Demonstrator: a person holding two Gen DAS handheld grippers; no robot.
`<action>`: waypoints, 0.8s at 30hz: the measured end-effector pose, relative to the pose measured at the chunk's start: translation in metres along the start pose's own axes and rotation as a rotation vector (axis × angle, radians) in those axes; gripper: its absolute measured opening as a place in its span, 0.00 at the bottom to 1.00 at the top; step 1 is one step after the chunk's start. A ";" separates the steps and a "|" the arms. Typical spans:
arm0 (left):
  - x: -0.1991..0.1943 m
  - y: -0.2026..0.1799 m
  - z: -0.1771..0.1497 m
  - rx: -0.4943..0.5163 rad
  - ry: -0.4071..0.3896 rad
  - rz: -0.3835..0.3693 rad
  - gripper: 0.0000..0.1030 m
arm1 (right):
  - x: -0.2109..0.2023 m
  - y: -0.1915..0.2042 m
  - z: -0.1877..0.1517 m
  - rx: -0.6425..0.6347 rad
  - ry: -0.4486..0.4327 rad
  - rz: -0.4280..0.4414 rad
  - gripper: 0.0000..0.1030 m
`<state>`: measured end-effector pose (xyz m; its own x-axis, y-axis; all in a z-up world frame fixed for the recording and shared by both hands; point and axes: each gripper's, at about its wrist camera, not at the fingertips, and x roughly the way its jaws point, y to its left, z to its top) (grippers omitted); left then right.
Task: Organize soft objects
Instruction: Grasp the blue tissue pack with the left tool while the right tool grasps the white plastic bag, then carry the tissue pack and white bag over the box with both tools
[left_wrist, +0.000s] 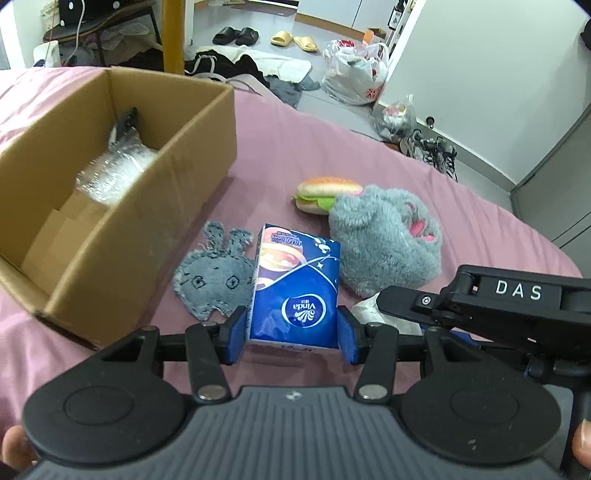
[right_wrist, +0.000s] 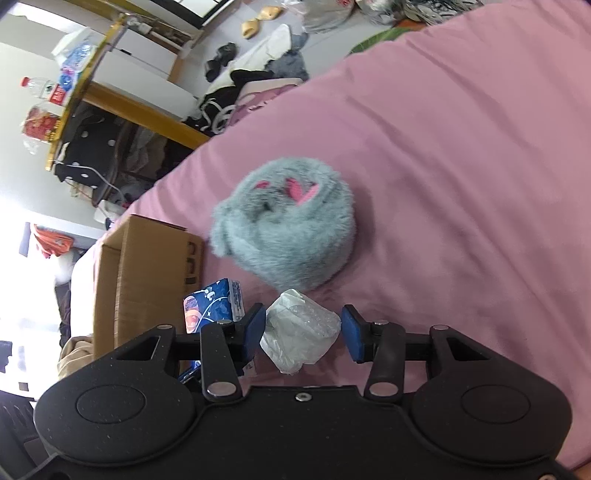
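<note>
Two grippers are held low over the bed (left_wrist: 369, 147): the left (left_wrist: 291, 328) is clamped on a tissue pack (left_wrist: 295, 284) beside the box (left_wrist: 122, 206), the right (right_wrist: 303, 332) is spread around a wad (right_wrist: 301, 330).

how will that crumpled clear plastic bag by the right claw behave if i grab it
The crumpled clear plastic bag looks thin and wrinkled, so it will likely collapse and flop rather than hold shape. It probably weighs very little. Its glossy film may slip between the blue pads of the right claw, whose jaws stand open around it.
</note>
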<state>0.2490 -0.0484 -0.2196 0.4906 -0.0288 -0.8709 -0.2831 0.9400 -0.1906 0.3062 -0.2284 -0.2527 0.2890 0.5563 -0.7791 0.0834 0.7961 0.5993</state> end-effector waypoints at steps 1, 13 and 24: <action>-0.003 0.000 0.001 -0.004 -0.004 -0.003 0.48 | -0.003 0.001 0.000 -0.003 -0.005 0.006 0.43; -0.059 0.008 0.016 -0.023 -0.096 -0.029 0.48 | -0.031 0.015 -0.001 -0.054 -0.082 0.090 0.43; -0.100 0.042 0.033 -0.070 -0.169 -0.027 0.48 | -0.054 0.047 0.005 -0.124 -0.132 0.159 0.43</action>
<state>0.2155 0.0055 -0.1259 0.6289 0.0097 -0.7775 -0.3222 0.9133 -0.2492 0.2988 -0.2220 -0.1812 0.4117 0.6475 -0.6413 -0.0886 0.7288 0.6790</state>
